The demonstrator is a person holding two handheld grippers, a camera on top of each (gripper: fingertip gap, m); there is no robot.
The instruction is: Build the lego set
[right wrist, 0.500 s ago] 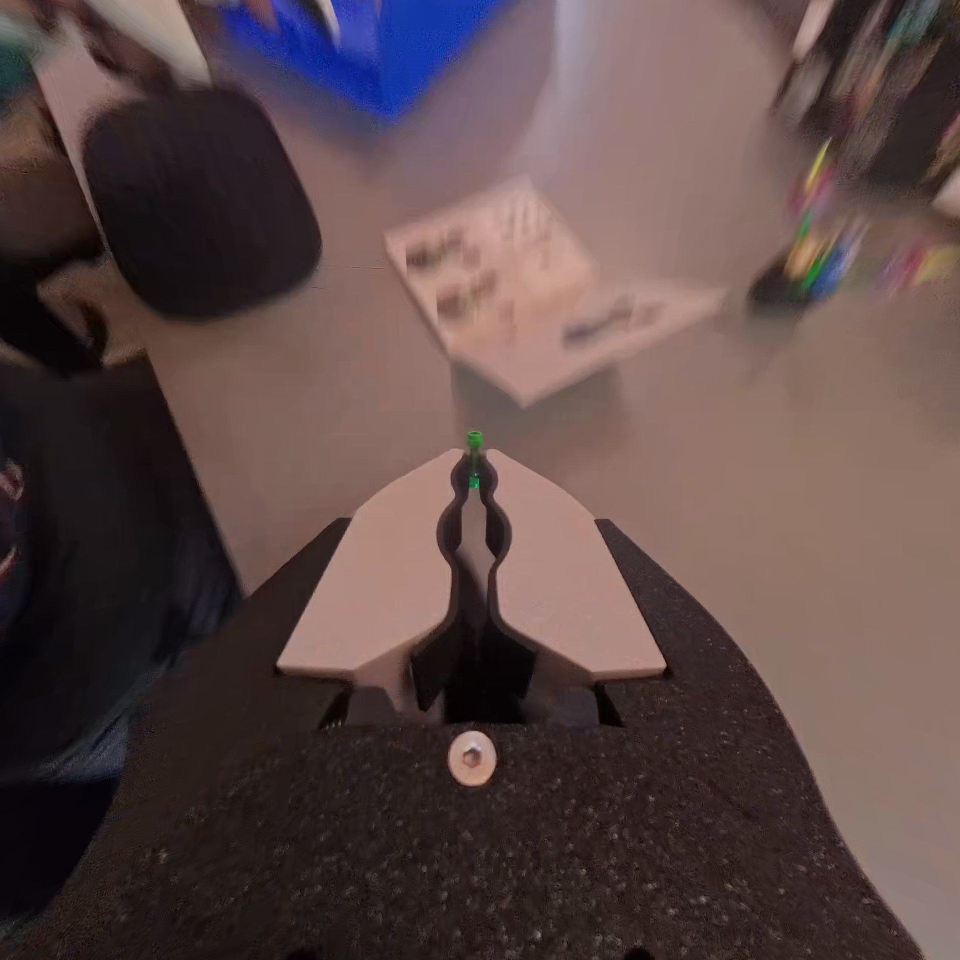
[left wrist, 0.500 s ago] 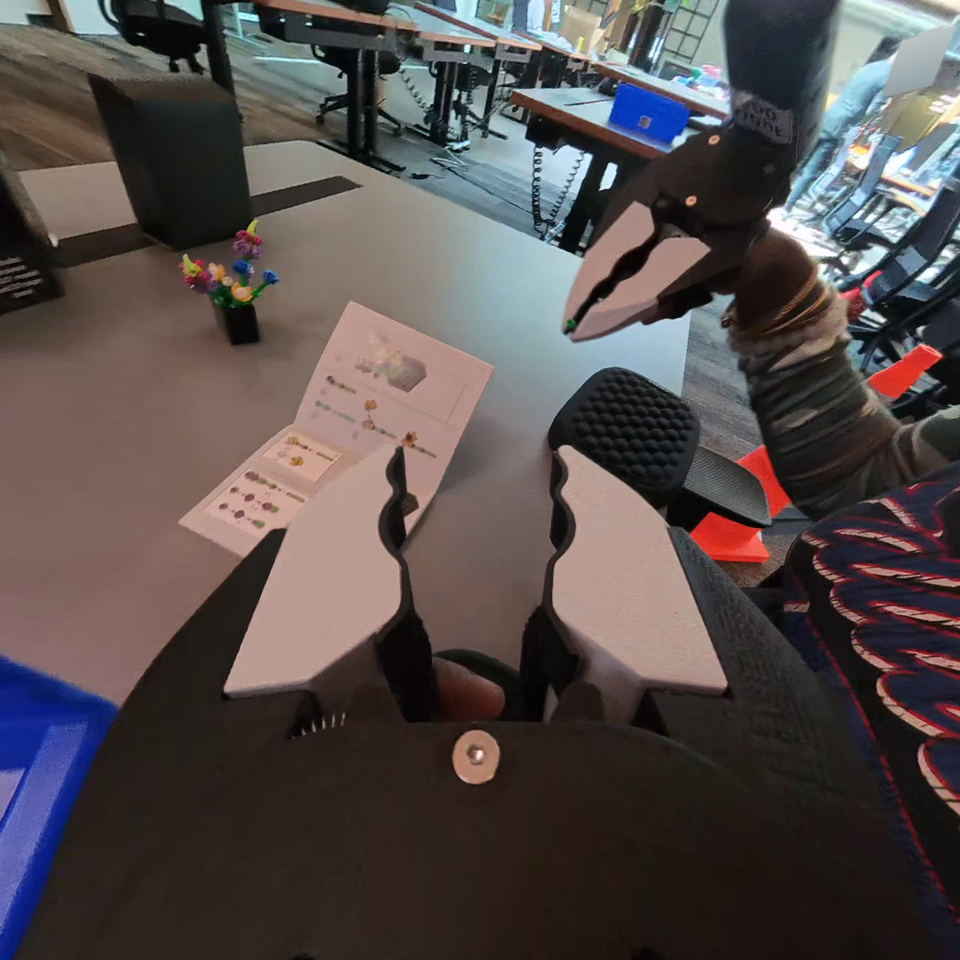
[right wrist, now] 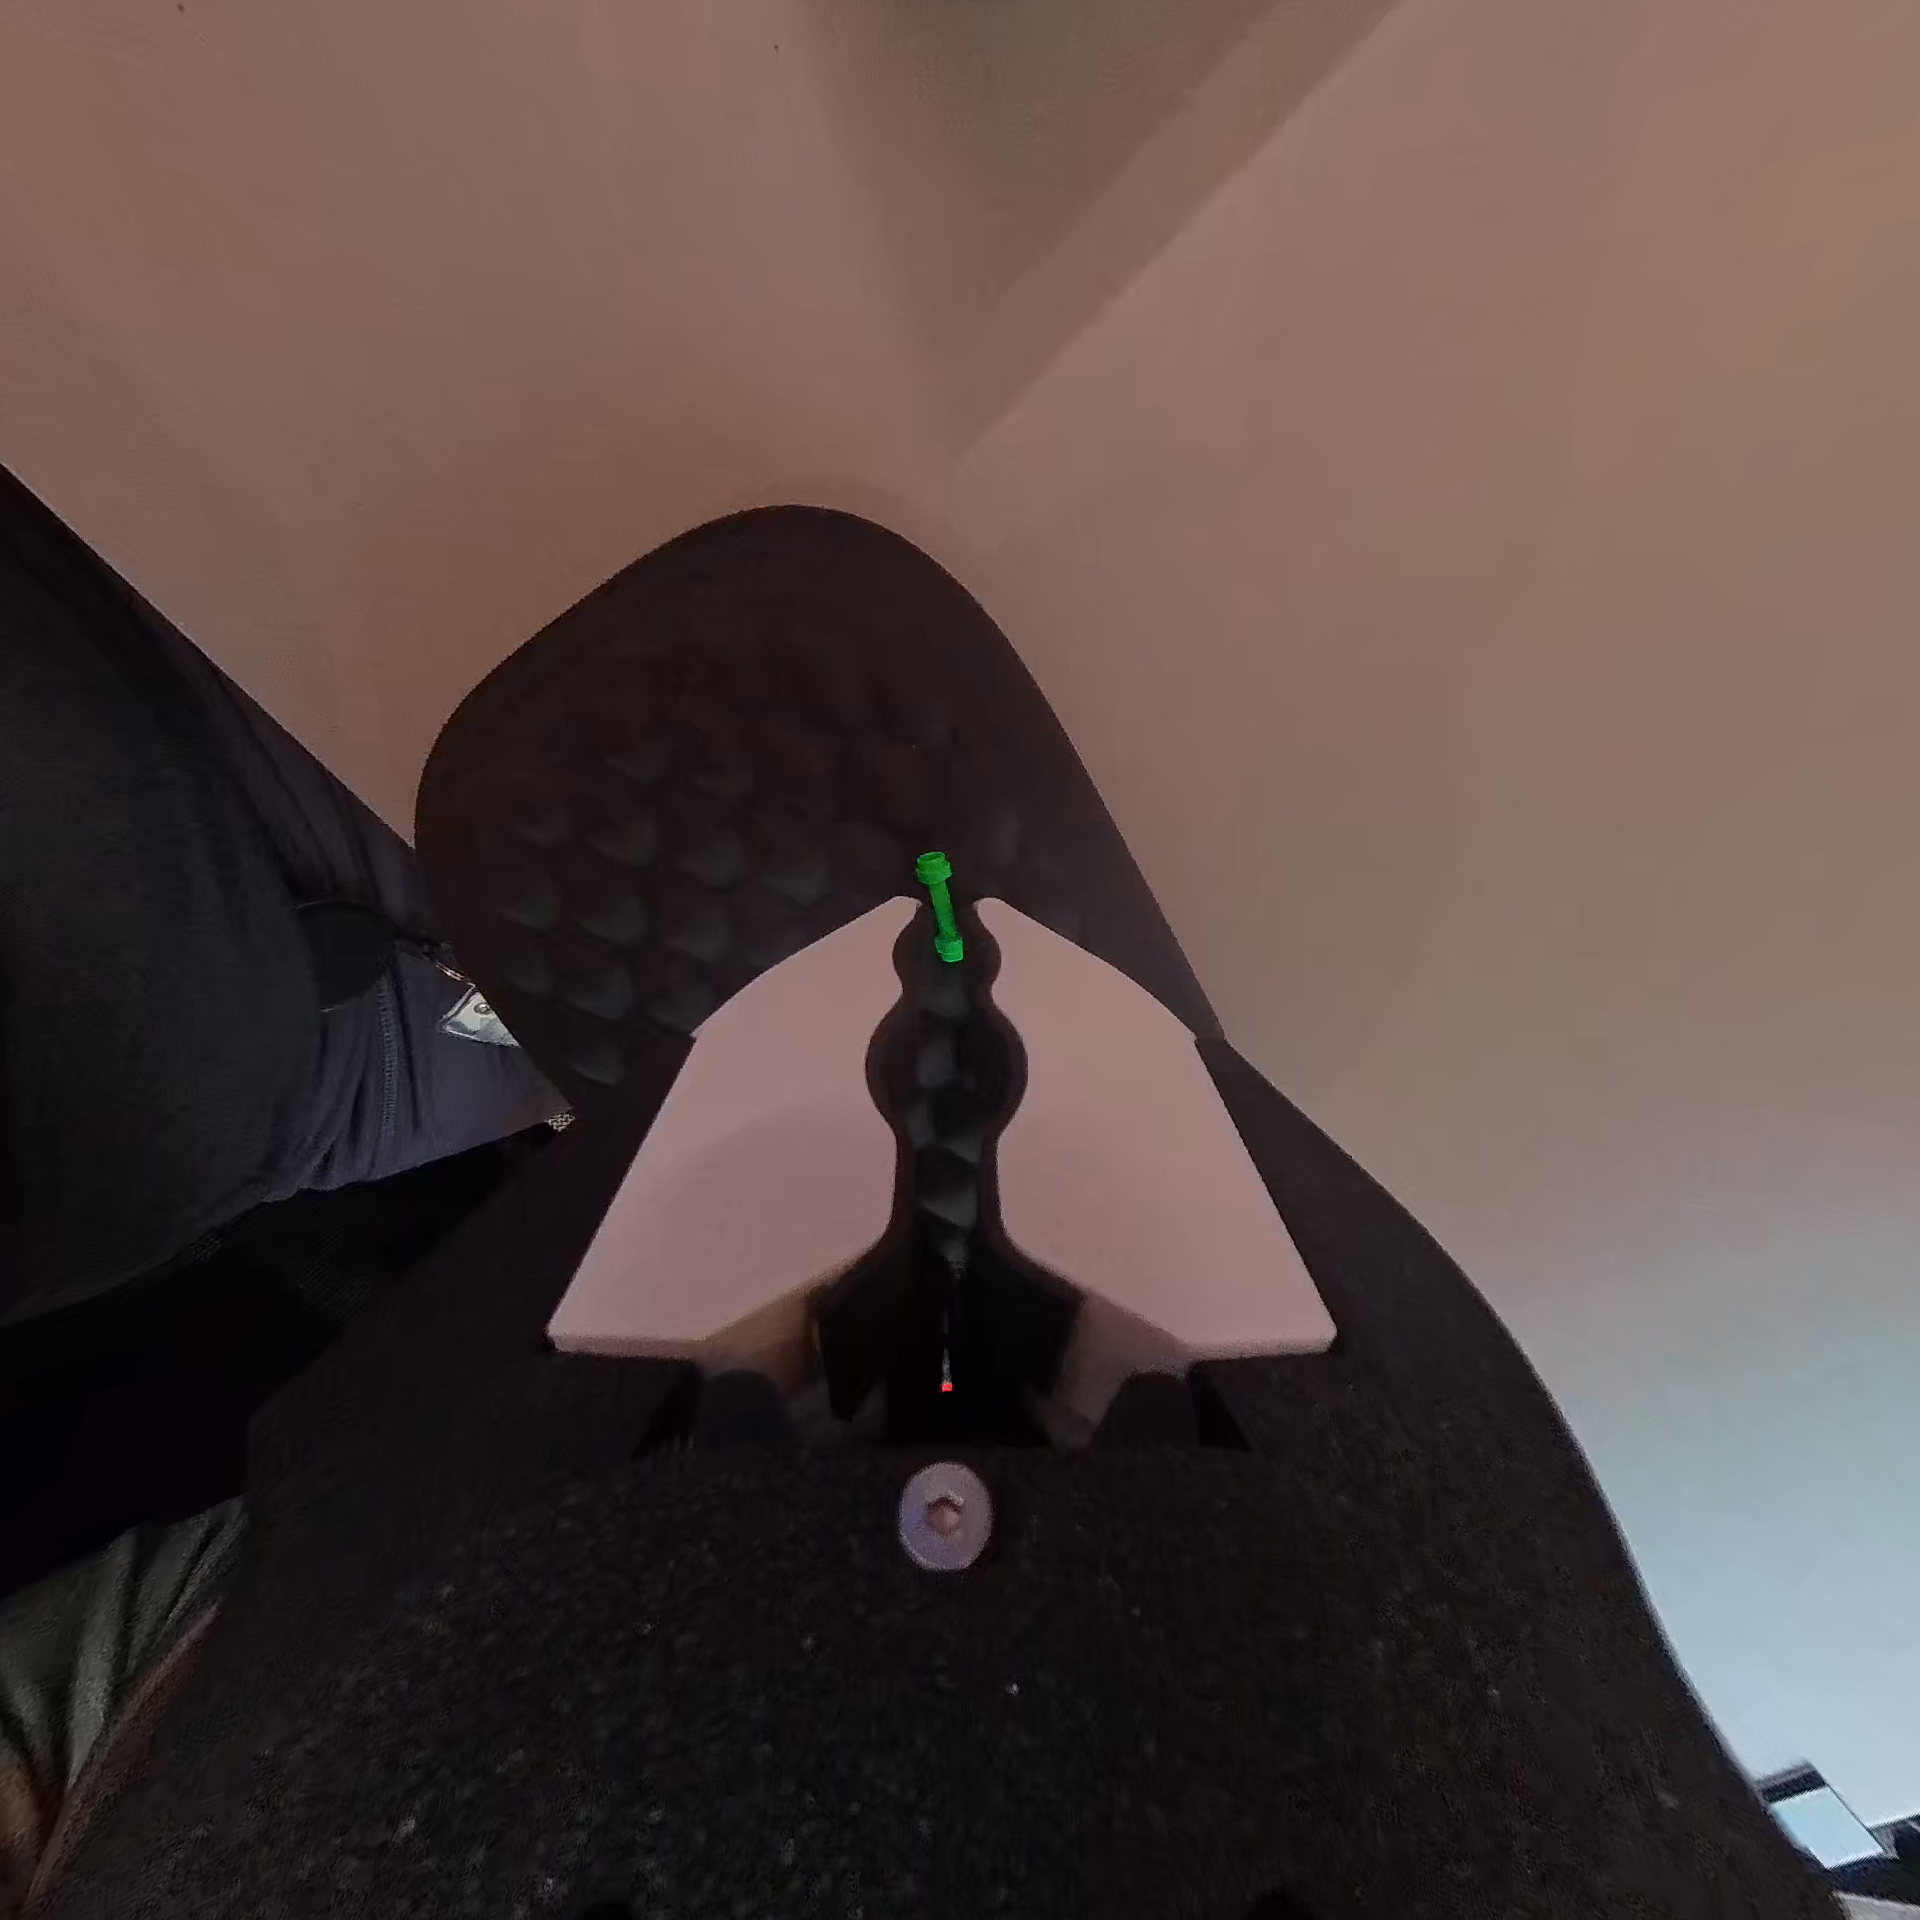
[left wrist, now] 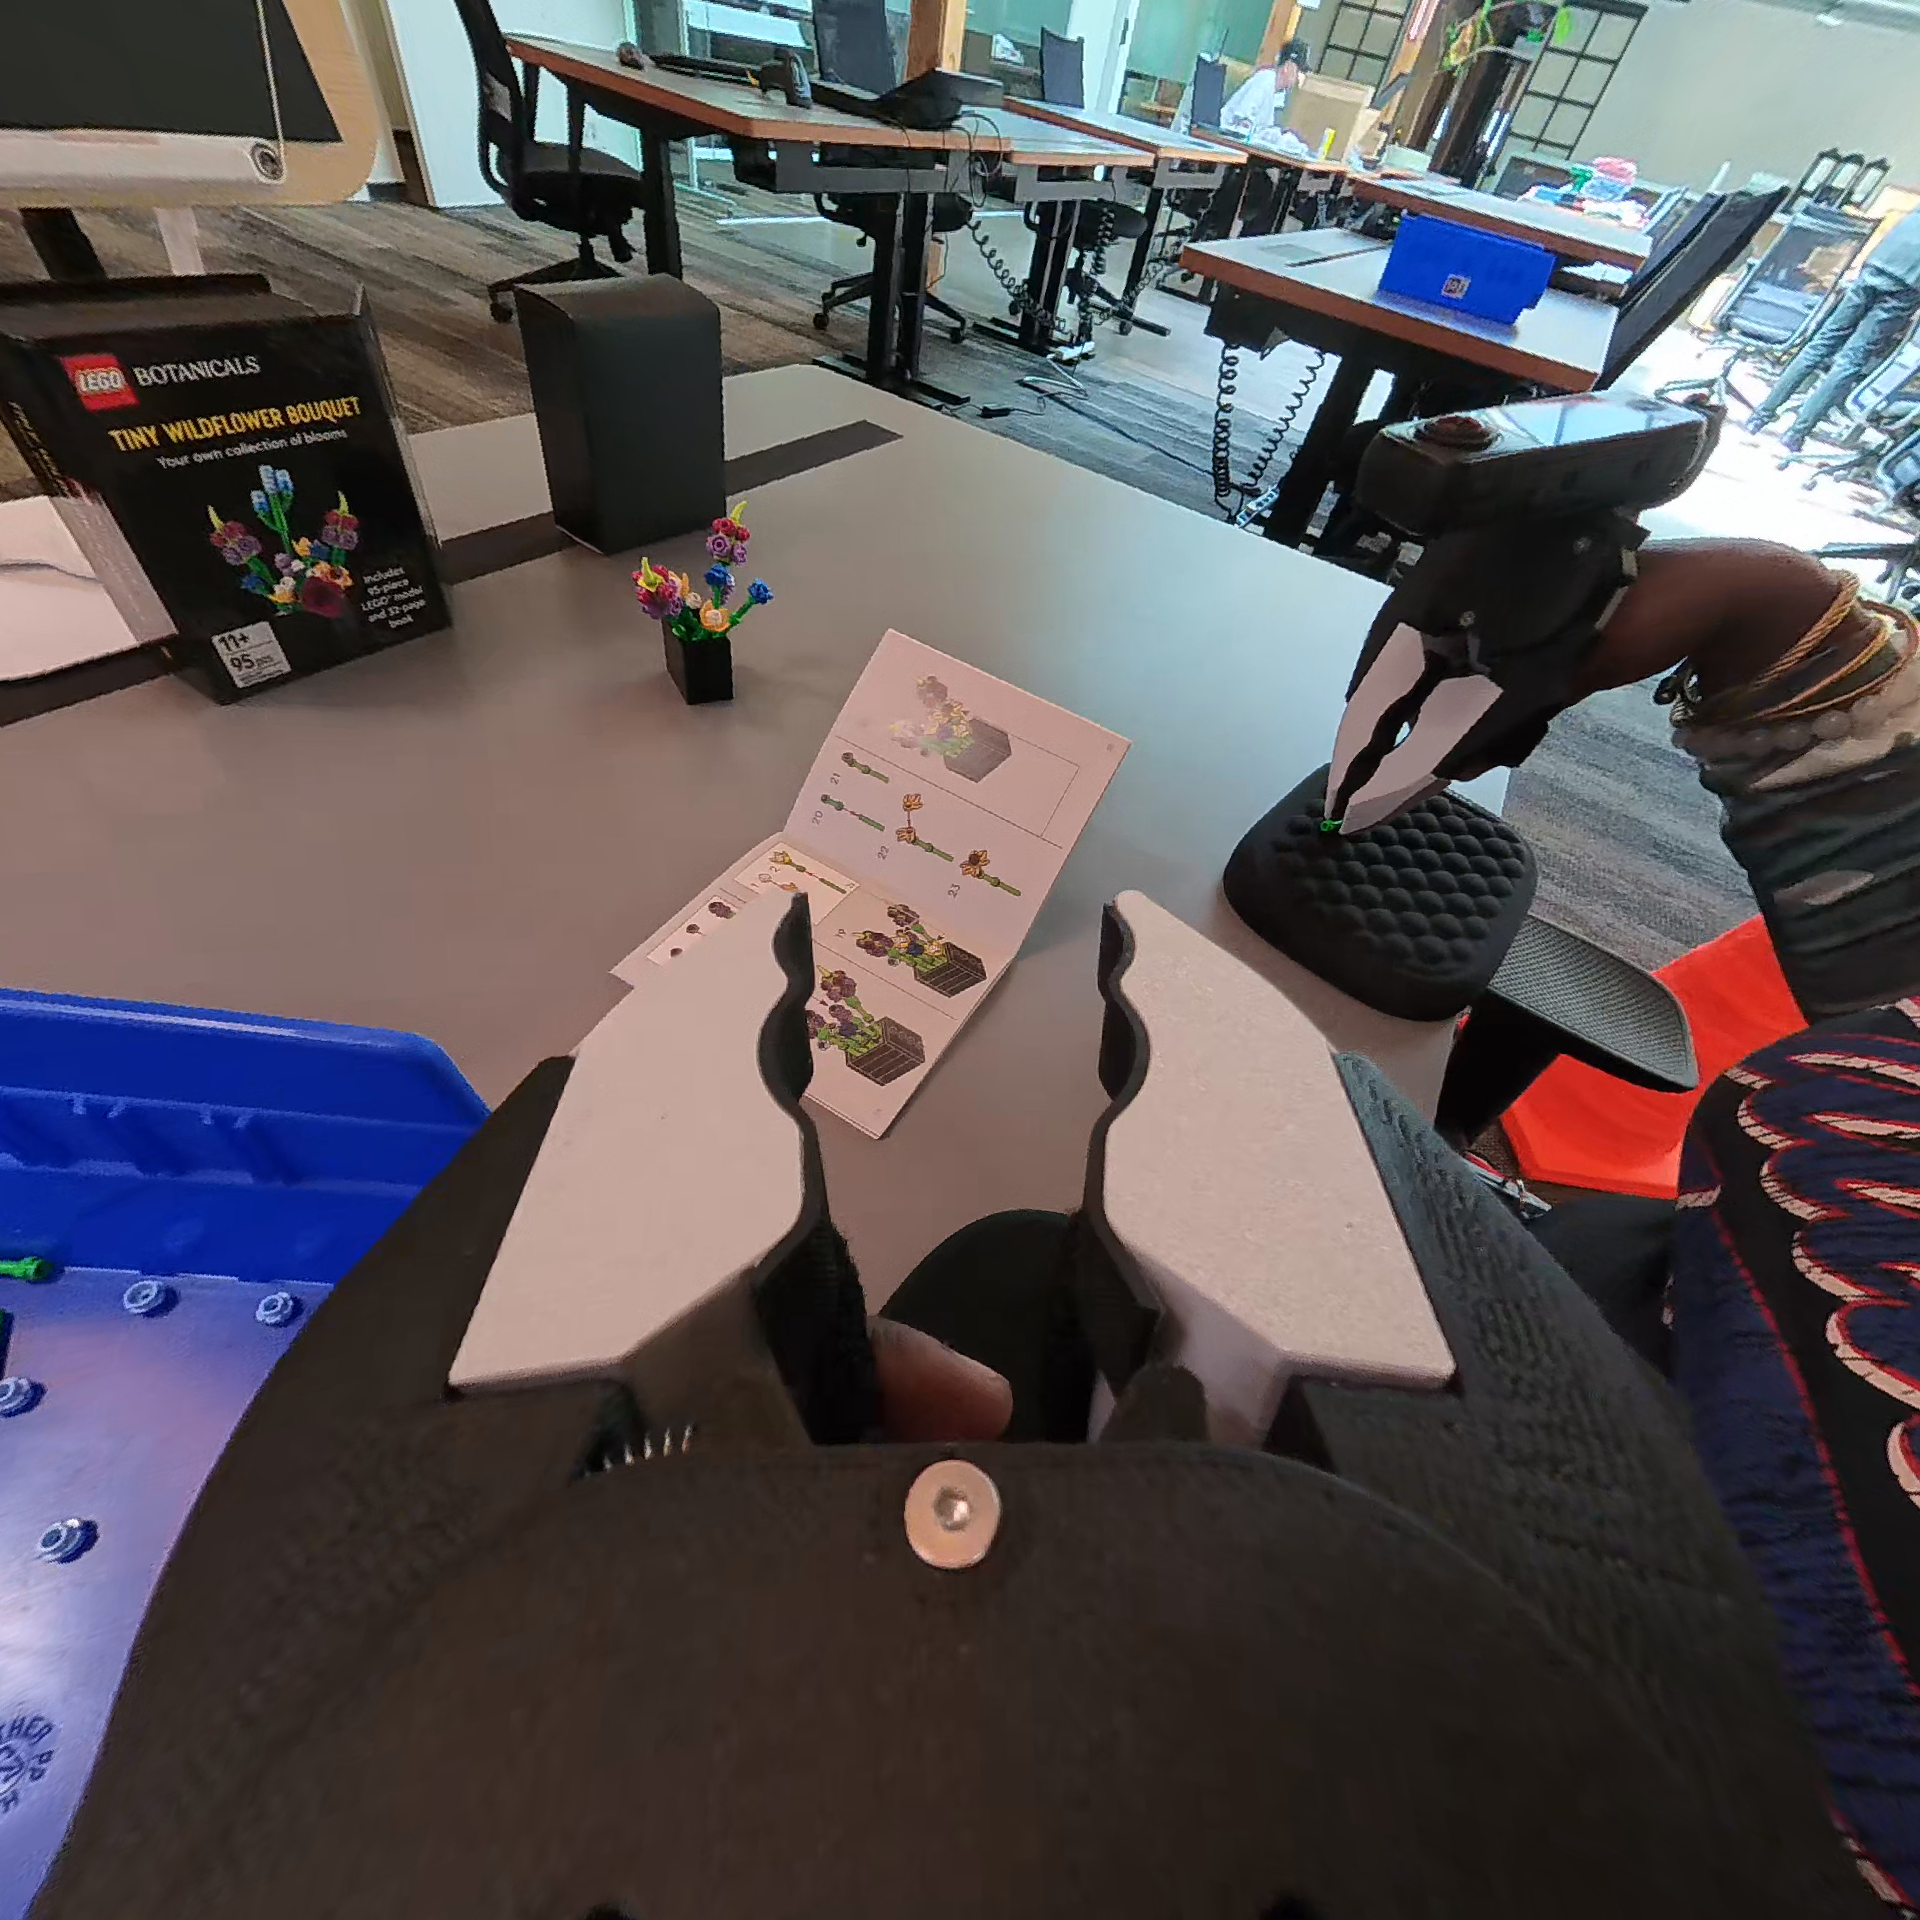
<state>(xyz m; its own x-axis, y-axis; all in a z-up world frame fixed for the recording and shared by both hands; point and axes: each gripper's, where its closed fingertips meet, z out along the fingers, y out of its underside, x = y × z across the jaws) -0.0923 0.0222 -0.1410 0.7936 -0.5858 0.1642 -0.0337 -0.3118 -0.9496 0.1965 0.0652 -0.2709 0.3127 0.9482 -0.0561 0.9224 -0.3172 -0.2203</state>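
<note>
Our left tool gapes wide, empty, above worktop. Blue tray at near left. Open instruction booklet just past fingertips. Our right tool pinches green stem piece, tip touching black dimpled pad. Farther: flower model, set box.

Grey worktop, open instruction booklet, small flower bouquet model, set box, blue parts tray, black box
</note>
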